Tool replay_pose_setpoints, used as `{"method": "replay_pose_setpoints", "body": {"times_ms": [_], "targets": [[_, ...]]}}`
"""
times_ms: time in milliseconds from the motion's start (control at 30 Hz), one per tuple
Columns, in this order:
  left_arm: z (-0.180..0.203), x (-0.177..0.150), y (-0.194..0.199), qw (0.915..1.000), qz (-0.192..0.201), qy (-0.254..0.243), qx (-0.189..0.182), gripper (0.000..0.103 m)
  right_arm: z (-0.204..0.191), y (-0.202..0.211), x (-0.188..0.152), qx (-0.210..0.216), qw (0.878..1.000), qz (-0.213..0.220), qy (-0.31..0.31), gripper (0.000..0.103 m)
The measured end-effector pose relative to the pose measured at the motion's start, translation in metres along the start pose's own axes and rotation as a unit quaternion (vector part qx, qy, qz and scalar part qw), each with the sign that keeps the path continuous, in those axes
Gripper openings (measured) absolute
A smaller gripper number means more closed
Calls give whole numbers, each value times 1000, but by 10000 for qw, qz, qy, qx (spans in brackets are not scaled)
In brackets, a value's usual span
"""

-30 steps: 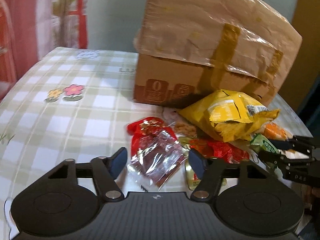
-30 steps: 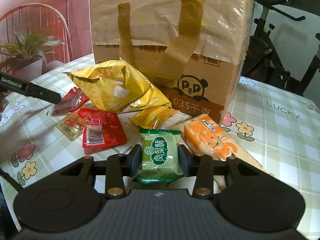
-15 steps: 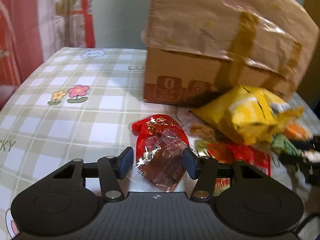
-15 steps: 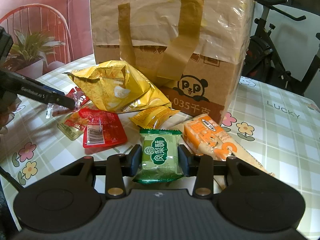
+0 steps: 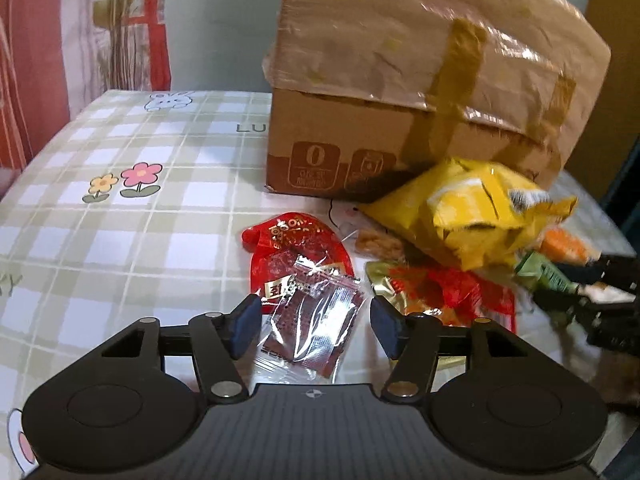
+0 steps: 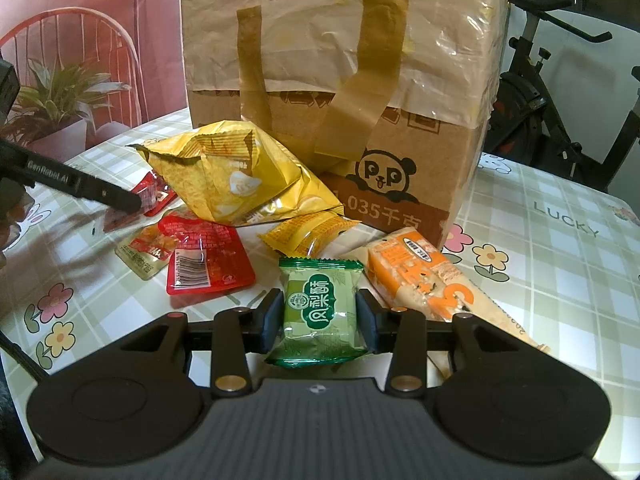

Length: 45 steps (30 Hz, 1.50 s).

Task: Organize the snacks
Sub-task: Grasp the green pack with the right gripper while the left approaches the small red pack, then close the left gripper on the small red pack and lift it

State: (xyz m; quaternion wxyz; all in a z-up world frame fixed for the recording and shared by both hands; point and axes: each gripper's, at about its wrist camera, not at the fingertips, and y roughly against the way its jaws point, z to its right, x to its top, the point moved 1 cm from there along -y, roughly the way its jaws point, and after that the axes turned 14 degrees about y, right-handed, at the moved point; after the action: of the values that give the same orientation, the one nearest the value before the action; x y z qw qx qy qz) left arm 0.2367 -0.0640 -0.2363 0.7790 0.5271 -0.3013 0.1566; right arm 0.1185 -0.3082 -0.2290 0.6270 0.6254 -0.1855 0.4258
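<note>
Box at table rear; snacks heaped against its base. Yellow bag largest: crumpled, light, contents fragile; take by top seam. Green pack between right gripper pads, apparently clamped on its sides; soft, slick film. Clear red sachet lies between left gripper fingers, spread apart, not touching; thin, slippery, pinch mid-body.
</note>
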Motion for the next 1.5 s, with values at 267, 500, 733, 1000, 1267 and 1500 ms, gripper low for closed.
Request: {"method": "replay_pose_setpoints", "body": {"times_ms": [267,500,733,1000,1267,1500], "targets": [[5,-6,0,9989,-33,-427,181,66,-1,0,0,-4,10000,1,1,43],[2,-16,11,9980,175,-493,349,44,-1,0,0,-2,10000,4,1,43],[-8,-18,28,9990,329,-161,244,42,-1,0,0,-2,10000,4,-2,43],[-10,-11,51,9978,649,139,54,42,-1,2,0,-25,10000,-19,-23,42],[-8,-5,66,9958,887,243,-25,42,0,22,8,32,10000,46,-44,42],[5,26,87,9916,1270,179,-189,42,12,59,47,-10,9981,622,20,42]]}}
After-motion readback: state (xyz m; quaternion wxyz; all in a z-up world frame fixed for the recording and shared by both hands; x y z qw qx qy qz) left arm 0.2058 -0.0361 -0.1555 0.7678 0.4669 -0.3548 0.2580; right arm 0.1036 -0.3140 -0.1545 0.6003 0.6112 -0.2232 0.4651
